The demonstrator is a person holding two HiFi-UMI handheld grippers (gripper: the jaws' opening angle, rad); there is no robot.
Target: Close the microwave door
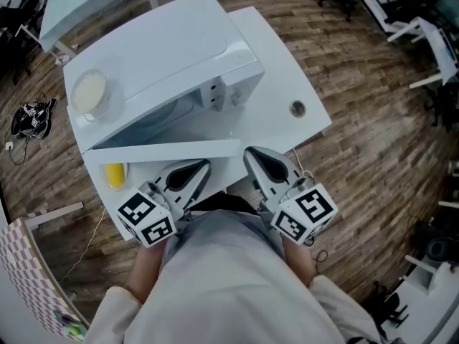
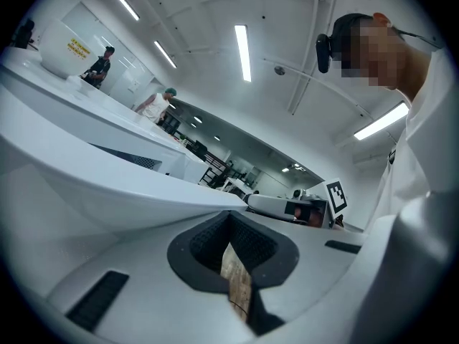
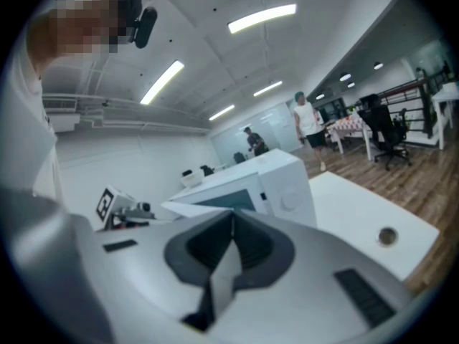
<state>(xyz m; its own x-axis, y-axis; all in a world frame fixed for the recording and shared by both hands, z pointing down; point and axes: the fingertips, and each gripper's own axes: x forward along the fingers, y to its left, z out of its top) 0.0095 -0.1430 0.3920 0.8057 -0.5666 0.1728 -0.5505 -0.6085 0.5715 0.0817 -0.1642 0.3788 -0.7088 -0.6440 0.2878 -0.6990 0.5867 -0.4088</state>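
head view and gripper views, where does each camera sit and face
Head view: on the head, steeply down at microwave; left tool, right tool, torso show.
Left gripper view: on left tool, tilted up toward ceiling; chest shows.
Right gripper view: on right tool, toward microwave; shoulder shows.
Shared: head and right gripper views both show the microwave.

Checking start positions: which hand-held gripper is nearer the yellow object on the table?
Left. The left hand-held gripper is just to the right of the yellow object; the right hand-held gripper is farther right, beyond the left one.
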